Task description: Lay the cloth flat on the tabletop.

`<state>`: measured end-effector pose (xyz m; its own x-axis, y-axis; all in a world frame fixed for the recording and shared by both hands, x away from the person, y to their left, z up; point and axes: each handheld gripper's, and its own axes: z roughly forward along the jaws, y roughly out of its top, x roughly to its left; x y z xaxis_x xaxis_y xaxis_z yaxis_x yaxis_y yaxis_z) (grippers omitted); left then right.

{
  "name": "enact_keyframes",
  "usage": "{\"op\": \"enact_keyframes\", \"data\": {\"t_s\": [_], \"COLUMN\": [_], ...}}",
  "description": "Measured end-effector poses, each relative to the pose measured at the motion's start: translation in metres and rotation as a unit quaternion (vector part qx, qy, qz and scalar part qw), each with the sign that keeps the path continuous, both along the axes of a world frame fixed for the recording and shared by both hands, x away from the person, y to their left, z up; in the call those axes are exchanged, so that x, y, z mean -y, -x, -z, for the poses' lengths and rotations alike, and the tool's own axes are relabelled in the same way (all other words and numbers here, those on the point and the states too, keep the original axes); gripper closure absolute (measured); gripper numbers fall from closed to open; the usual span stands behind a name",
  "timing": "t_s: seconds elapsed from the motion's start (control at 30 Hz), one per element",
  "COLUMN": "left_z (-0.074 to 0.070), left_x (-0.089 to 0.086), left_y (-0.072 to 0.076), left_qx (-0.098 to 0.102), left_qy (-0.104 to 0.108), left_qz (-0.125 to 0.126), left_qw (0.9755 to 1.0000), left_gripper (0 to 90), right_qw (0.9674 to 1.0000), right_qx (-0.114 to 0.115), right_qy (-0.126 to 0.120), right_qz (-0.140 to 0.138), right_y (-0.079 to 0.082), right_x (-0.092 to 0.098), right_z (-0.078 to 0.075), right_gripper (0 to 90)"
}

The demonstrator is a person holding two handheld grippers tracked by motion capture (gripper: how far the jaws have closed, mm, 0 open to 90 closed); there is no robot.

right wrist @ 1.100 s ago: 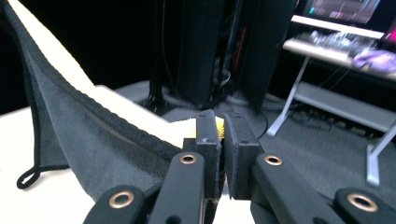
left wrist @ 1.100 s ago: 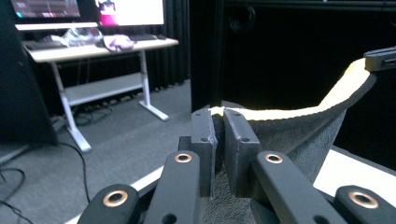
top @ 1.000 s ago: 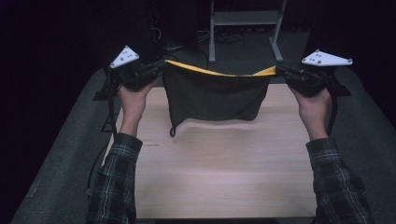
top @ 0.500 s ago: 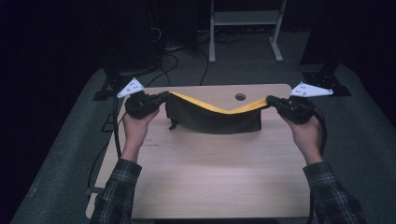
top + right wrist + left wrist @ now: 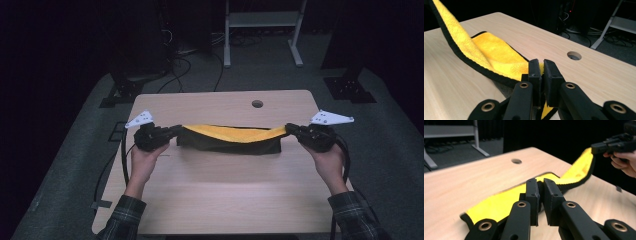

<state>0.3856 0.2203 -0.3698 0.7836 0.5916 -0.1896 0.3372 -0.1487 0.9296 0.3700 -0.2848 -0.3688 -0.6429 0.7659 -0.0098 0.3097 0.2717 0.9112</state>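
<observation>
The left gripper [image 5: 172, 132] is clenched on one corner of the cloth [image 5: 230, 139], left of centre in the high view; in the left gripper view its jaws pinch the black-edged hem with yellow pile showing on either side. The right gripper [image 5: 291, 130], right of centre in the high view, is clamped on the opposite corner, and in the right gripper view yellow fabric pokes out between its jaws. Between the two, the cloth stretches across the middle of the frame, yellow face up along its top edge, dark side sagging below onto the table [image 5: 215, 200]. Judging by this, the lay-down is well along: the lower part rests on the wood, while the gripped edge hangs just above it. What looks left is lowering that edge flat and letting go of both corners.
</observation>
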Motion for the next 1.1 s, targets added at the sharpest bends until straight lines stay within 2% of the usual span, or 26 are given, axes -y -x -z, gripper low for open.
{"op": "enact_keyframes", "data": {"t_s": [0.13,0.17,0.2,0.27,0.3,0.33,0.37,0.47,0.5,0.53,0.63,0.67,0.7,0.73,0.77,0.8,0.83,0.87,0.9,0.93,0.97,1.0,1.03,1.1], "left_z": [0.007,0.007,0.011,0.012,0.014,0.017,0.017,0.024,0.024,0.029,0.033,0.037,0.037,0.039,0.041,0.047,0.047,0.054,0.054,0.062,0.062,0.068,0.068,0.073], "left_x": [-0.001,-0.001,-0.002,-0.003,-0.004,-0.006,-0.006,-0.011,-0.011,-0.012,-0.011,-0.010,-0.010,-0.010,-0.009,-0.008,-0.008,-0.007,-0.007,-0.006,-0.006,-0.004,-0.004,-0.003], "left_y": [0.019,0.019,0.028,0.032,0.037,0.046,0.046,0.062,0.062,0.069,0.076,0.083,0.083,0.087,0.091,0.097,0.097,0.102,0.102,0.105,0.105,0.108,0.108,0.110], "left_qx": [0.001,0.001,0.001,-0.001,0.000,-0.004,-0.004,-0.012,-0.012,-0.020,-0.026,-0.036,-0.036,-0.039,-0.042,-0.050,-0.050,-0.064,-0.064,-0.077,-0.077,-0.087,-0.087,-0.095], "left_qy": [-0.021,-0.021,-0.025,-0.025,-0.026,-0.033,-0.033,-0.035,-0.035,-0.041,-0.047,-0.049,-0.049,-0.054,-0.055,-0.061,-0.061,-0.068,-0.068,-0.075,-0.075,-0.087,-0.087,-0.094], "left_qz": [0.002,0.002,0.007,0.007,0.008,0.009,0.009,0.012,0.012,0.015,0.021,0.026,0.026,0.028,0.031,0.036,0.036,0.039,0.039,0.042,0.042,0.045,0.045,0.049], "left_qw": [0.9998,0.9998,0.9997,0.9997,0.9996,0.9994,0.9994,0.9992,0.9992,0.9988,0.9984,0.9978,0.9978,0.9974,0.9971,0.9962,0.9962,0.9949,0.9949,0.9933,0.9933,0.9914,0.9914,0.9898], "left_gripper": [83.0,82.9,82.9,82.9,82.9,82.9,82.9,82.8,82.8,82.9,82.9,82.9,82.9,82.9,82.9,82.8,82.8,82.7,82.8,82.8,82.7,82.8,82.7,82.7], "right_qw": [0.9999,0.9999,0.9998,0.9997,0.9995,0.9992,0.9990,0.9986,0.9986,0.9982,0.9976,0.9971,0.9971,0.9963,0.9963,0.9953,0.9953,0.9941,0.9941,0.9921,0.9921,0.9897,0.9897,0.9873], "right_qx": [-0.005,-0.005,-0.009,-0.013,-0.015,-0.017,-0.022,-0.025,-0.025,-0.030,-0.037,-0.043,-0.043,-0.051,-0.051,-0.058,-0.058,-0.071,-0.071,-0.086,-0.086,-0.103,-0.103,-0.116], "right_qy": [0.001,0.001,0.006,0.011,0.017,0.020,0.023,0.027,0.027,0.032,0.034,0.034,0.034,0.041,0.041,0.053,0.053,0.057,0.057,0.067,0.067,0.076,0.076,0.087], "right_qz": [-0.010,-0.010,-0.015,-0.019,-0.024,-0.029,-0.031,-0.039,-0.039,-0.042,-0.047,-0.052,-0.052,-0.056,-0.056,-0.057,-0.057,-0.059,-0.059,-0.061,-0.061,-0.063,-0.063,-0.064], "right_y": [0.008,0.008,0.013,0.015,0.022,0.025,0.028,0.040,0.040,0.047,0.053,0.060,0.060,0.068,0.068,0.075,0.075,0.081,0.081,0.085,0.085,0.090,0.090,0.095], "right_x": [-0.003,-0.003,-0.005,-0.006,-0.008,-0.008,-0.008,-0.007,-0.007,-0.005,-0.003,-0.002,-0.002,-0.001,-0.001,-0.001,-0.001,0.000,0.000,0.000,0.000,0.000,0.000,0.001], "right_z": [0.003,0.003,0.006,0.008,0.011,0.013,0.014,0.018,0.018,0.022,0.024,0.028,0.028,0.032,0.032,0.037,0.037,0.044,0.044,0.053,0.053,0.061,0.061,0.068], "right_gripper": [84.0,84.0,83.9,83.9,83.9,83.9,83.9,83.9,83.9,83.9,83.8,83.8,83.8,83.8,83.8,83.8,83.8,83.7,83.7,83.7,83.7,83.7,83.7,83.5]}}
